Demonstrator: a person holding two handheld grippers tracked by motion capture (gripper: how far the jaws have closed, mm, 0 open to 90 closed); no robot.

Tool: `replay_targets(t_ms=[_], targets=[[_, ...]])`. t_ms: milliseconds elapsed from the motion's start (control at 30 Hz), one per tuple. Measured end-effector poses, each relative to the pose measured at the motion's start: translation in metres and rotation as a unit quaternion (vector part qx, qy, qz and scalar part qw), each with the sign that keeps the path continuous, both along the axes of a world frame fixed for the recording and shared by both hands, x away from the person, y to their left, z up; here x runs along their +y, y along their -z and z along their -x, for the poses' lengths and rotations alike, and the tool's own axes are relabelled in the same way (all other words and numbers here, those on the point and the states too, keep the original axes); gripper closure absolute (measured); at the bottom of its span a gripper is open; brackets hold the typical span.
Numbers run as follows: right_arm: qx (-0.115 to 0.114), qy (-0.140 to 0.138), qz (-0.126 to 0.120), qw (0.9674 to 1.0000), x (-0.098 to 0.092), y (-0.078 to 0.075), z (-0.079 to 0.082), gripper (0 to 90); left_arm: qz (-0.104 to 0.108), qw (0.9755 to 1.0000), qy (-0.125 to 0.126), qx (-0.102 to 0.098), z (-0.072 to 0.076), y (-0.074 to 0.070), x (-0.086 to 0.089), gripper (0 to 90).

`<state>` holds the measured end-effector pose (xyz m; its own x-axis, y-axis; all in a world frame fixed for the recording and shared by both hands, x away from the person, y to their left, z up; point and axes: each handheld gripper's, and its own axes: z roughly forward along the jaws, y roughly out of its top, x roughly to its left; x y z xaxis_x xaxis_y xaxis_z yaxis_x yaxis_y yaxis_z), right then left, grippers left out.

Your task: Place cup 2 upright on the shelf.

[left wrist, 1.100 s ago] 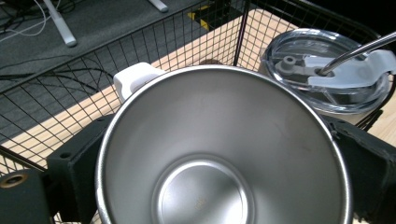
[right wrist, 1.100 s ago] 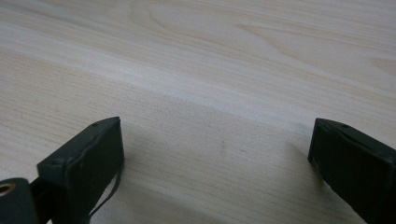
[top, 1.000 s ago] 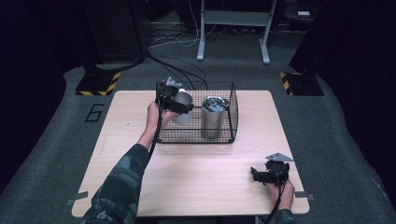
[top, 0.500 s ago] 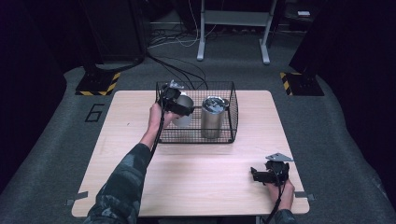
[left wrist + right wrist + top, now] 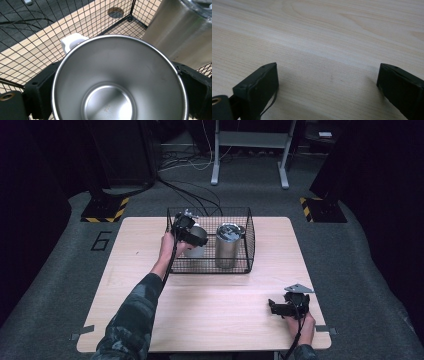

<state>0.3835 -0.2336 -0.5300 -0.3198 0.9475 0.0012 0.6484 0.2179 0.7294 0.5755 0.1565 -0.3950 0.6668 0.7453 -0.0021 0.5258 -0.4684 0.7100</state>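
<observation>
A steel mug [image 5: 196, 241] with a white handle [image 5: 72, 42] is inside the black wire basket [image 5: 210, 266], at its left side. My left gripper [image 5: 191, 236] is shut on the mug, one jaw on each side of its rim. In the left gripper view I look straight down into the empty mug [image 5: 117, 82]. A tall steel tumbler [image 5: 228, 245] with a lid stands upright beside it in the basket's right half, and its wall [image 5: 180, 32] is close by. My right gripper [image 5: 275, 306] lies open on the table near the front right corner, with bare wood between its jaws [image 5: 327, 82].
The basket sits at the back middle of the wooden table [image 5: 215, 315]. Its wire walls [image 5: 75, 20] surround the mug. On the floor behind the table are cables [image 5: 190, 175], a metal stand [image 5: 250, 150] and hazard-striped bases [image 5: 105, 210].
My left gripper has sunk a little lower into the basket with the mug. The right gripper has not moved.
</observation>
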Motion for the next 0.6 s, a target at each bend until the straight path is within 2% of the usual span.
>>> replay_targets(t_ms=[600], targets=[[0.0, 0.0, 0.0, 1.0, 0.0, 0.0, 0.0, 3.5, -0.006, 0.9997, -0.007, 0.022, -0.008, 0.011, -0.005, 5.9]])
